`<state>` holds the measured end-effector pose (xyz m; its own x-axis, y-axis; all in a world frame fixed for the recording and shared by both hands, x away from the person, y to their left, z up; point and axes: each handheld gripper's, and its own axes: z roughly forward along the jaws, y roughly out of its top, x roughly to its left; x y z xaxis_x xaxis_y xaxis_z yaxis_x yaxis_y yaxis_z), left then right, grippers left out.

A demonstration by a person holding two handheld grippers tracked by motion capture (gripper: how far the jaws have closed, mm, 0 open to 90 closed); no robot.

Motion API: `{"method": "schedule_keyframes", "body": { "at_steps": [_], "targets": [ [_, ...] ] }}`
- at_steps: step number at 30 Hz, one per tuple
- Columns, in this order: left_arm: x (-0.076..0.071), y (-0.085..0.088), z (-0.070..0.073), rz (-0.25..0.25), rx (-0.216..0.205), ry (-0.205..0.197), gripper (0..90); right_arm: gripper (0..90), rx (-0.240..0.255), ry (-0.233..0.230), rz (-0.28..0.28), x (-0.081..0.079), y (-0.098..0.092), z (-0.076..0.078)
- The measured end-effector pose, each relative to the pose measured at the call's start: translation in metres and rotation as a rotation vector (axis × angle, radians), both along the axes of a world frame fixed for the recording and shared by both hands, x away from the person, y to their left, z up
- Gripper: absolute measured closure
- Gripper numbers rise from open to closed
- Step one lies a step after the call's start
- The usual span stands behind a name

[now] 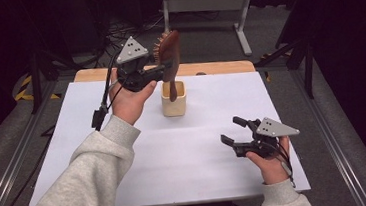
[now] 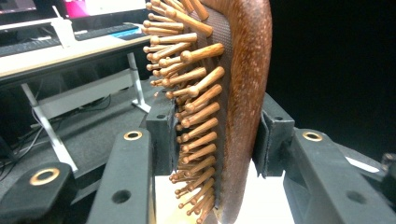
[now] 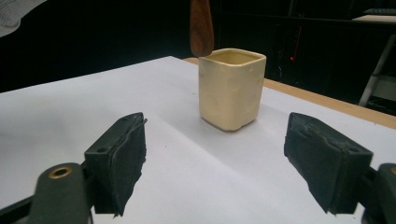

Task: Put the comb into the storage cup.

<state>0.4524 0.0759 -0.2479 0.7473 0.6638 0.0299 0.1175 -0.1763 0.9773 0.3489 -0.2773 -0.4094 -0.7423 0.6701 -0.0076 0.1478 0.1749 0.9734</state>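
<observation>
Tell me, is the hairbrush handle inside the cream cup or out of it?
Out: the hairbrush handle tip hangs at the cup rim, left gripper clamping its head.

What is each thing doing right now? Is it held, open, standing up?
Hairbrush: upright, clamped by its head, handle tip at the cup's mouth.
Cup: standing upright on the white table.
Left gripper: shut on the hairbrush.
Right gripper: open, holding nothing, low over the table.
</observation>
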Motion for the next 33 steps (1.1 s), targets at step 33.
{"method": "schedule_keyframes", "body": {
  "at_steps": [33],
  "targets": [
    [0.038,-0.004,-0.016,0.084,-0.029,0.021,58.6,22.0,-0.005,0.011,0.01,0.001,0.001,-0.002]
  ]
}}
